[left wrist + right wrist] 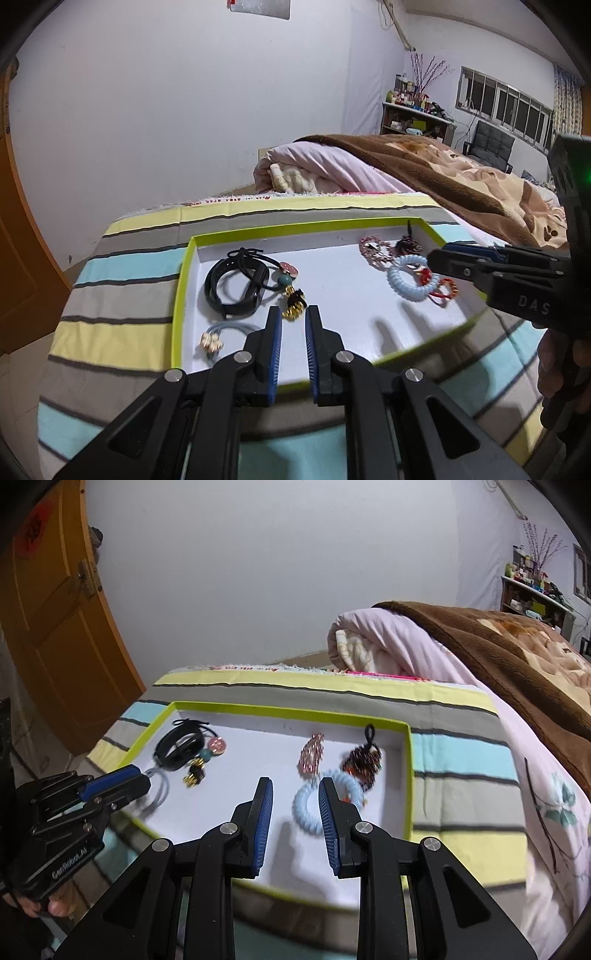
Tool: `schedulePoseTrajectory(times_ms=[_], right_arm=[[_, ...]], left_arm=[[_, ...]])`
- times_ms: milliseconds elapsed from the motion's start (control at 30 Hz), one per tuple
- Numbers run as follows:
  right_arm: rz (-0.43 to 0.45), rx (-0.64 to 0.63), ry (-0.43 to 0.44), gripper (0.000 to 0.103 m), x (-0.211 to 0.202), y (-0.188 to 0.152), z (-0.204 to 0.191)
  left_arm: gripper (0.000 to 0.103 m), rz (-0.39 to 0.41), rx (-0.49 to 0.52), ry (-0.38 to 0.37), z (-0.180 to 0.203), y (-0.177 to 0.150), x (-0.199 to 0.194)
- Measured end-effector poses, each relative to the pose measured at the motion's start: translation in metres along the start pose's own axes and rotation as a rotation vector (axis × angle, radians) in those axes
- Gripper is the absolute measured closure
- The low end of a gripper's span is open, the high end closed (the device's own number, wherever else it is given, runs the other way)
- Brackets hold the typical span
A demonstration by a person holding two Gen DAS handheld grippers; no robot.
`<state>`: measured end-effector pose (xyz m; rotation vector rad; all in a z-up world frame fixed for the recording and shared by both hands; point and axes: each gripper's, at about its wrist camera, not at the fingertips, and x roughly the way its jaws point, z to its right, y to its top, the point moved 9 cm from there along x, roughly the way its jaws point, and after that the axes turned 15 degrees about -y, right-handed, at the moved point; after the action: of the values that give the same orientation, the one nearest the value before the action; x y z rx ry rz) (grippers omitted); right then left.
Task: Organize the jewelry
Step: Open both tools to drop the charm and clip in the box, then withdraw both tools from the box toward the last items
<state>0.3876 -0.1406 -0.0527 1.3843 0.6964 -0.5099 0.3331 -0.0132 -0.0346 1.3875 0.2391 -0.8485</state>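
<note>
Bedding first: striped sheet (122,258) w/ yellow, grey and blue bands, brown blanket (461,173) heaped behind. On the sheet sits a shallow white tray w/ lime-green rim (183,280) holding the jewelry. Writing: "DAS" on the right gripper (432,260) body in the left view; "GenRobot.AI" on the left gripper (142,777) body in the right view. Both grippers are held low over the tray's near edge, fingers pointing inward, jaws apart and gripping nothing. Black band (236,286) lies far left in the tray, gold-and-black charm (293,304) just beside it, pale blue tie w/ cream beads (212,339) nearer. Pale blue coil tie (314,806) lies right of centre, between the right gripper's fingers; pink beaded piece (312,757) and dark beaded piece (364,762) behind it.
</note>
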Motion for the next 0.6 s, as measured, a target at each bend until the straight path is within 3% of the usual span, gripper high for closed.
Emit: schedulePoseTrajectory(times_ms=[600], right_arm=[[0.068,-0.001,0.040,0.077,-0.116,-0.076,-0.006]], left_arm=[[0.089,0.088,0.010,-0.020,0.053,-0.049,-0.094]])
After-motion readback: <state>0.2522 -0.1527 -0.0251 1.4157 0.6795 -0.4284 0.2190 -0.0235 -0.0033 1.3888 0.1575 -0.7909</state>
